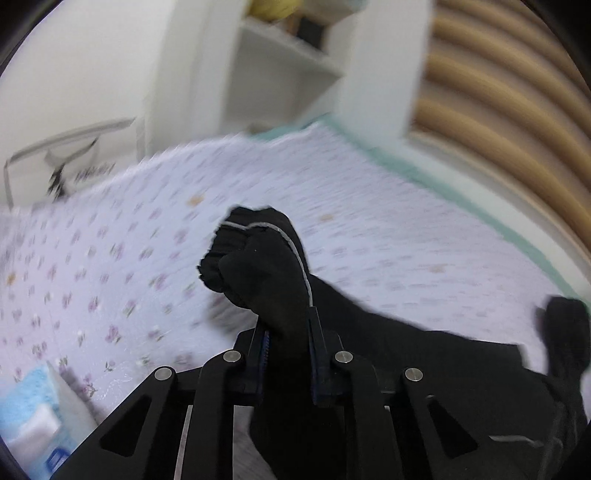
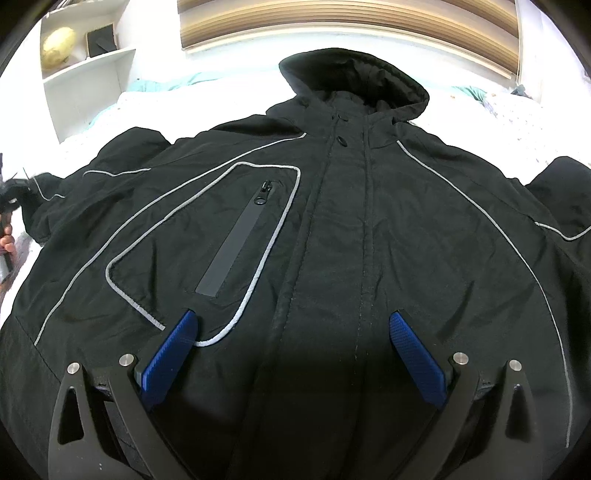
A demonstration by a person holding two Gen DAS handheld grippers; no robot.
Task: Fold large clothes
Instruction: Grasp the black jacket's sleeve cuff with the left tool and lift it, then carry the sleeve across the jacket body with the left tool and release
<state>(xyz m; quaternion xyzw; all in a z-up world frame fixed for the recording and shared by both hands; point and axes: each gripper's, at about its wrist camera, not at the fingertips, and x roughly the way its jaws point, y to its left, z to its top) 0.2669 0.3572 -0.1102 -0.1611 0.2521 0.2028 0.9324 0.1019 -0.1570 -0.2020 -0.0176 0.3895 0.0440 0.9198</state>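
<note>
A large black hooded jacket with grey piping lies front up, spread flat on the bed, hood at the far end. My right gripper is open, its blue pads hovering just over the jacket's lower chest. My left gripper is shut on the jacket's sleeve cuff, which bunches up between the fingers and is lifted above the bedsheet. The left gripper also shows at the far left edge of the right wrist view, at the sleeve end.
The bed has a white sheet with small purple flowers and a teal edge. A white shelf unit stands behind the bed. A tan blind covers the back wall. A light blue item lies near the left.
</note>
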